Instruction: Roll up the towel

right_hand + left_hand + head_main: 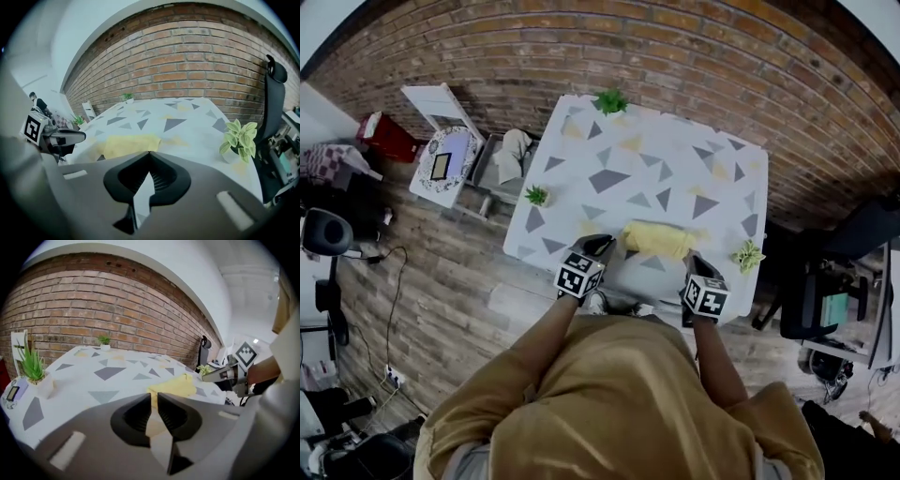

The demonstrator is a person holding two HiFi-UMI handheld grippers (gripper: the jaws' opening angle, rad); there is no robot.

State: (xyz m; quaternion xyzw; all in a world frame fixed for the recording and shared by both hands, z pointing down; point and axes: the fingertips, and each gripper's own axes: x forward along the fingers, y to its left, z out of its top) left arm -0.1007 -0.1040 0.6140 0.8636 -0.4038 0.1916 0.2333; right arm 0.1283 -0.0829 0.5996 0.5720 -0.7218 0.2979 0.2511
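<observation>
The towel [659, 239] is a yellow roll on the desk [675, 164], just inside the near edge and somewhat toward the near right corner. Its long axis runs along that near edge. One end points to the desk's left edge and the other to the small leafy plant [747, 255] at the near right corner.

The left claw [602, 246] sits just beside the left end of the roll, over the near edge. The right claw [692, 260] sits just beside the right end, between the roll and the plant. So the roll lies between the two claws, a little farther onto the desk than either tip.

In the left gripper view the left claw [153, 395] has its tips a narrow slit apart with nothing pinched. The towel [173, 386] shows beyond them and a little to the right, clear of the pads. The right claw [220, 375] appears past the roll's far end.

In the right gripper view the right claw [149, 152] is pressed together, tip to tip, and holds nothing. The towel [129, 144] lies beyond the tips, stretching away to the left toward the left claw [70, 137]. The leafy plant [240, 138] stands to the right.
</observation>
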